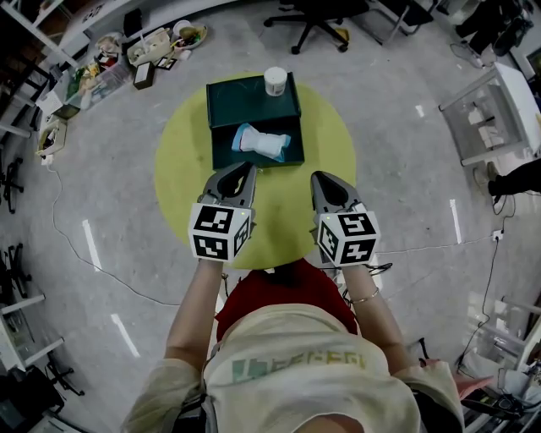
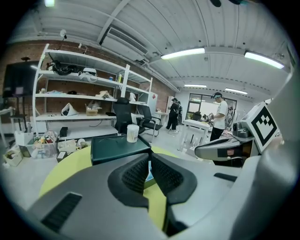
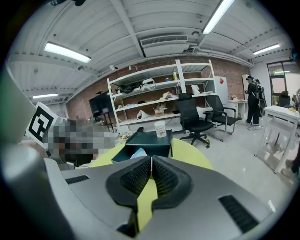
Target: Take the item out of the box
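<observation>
A dark green box [image 1: 258, 144] stands open at the far side of the round yellow-green table [image 1: 182, 161]. In its near half lies a light blue and white item [image 1: 260, 141]. A white jar [image 1: 275, 80] stands on the flat far half. Both grippers hover over the table on the near side of the box, pointing at it. My left gripper [image 1: 248, 167] is shut and empty, its pads [image 2: 138, 173] meeting. My right gripper [image 1: 319, 178] is also shut with nothing in it. The right gripper view shows the box [image 3: 152, 143], the item [image 3: 137, 153] and the jar [image 3: 161, 129] straight ahead.
Bins and clutter [image 1: 144, 52] sit on the floor at the far left. An office chair [image 1: 317, 19] stands behind the table and a clear cart [image 1: 490, 118] at the right. Cables trail on the floor. Shelves [image 3: 154, 101] line the brick wall; people stand far off.
</observation>
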The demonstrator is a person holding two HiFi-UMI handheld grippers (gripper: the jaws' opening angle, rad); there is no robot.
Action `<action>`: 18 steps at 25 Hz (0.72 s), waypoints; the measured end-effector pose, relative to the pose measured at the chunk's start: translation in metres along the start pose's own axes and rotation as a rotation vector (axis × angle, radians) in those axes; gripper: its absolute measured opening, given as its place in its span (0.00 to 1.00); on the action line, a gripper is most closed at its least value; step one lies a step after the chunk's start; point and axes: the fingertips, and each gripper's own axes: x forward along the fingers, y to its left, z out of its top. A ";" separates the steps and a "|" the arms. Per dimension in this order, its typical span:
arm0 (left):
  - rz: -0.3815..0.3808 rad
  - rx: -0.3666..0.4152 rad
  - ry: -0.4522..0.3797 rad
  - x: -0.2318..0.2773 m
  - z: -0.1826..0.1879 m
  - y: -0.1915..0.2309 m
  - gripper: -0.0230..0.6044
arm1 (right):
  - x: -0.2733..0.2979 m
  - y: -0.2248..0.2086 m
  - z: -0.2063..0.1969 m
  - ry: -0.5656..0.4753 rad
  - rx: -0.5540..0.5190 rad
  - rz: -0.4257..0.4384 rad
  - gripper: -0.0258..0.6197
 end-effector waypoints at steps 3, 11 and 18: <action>-0.014 0.018 0.030 0.015 0.002 0.002 0.09 | 0.010 -0.008 0.001 0.014 0.007 0.006 0.10; -0.032 0.028 0.107 0.055 -0.001 0.012 0.09 | 0.035 -0.036 0.003 0.045 0.028 0.008 0.10; -0.027 0.023 0.171 0.079 -0.007 0.026 0.09 | 0.055 -0.048 0.007 0.072 0.028 0.021 0.10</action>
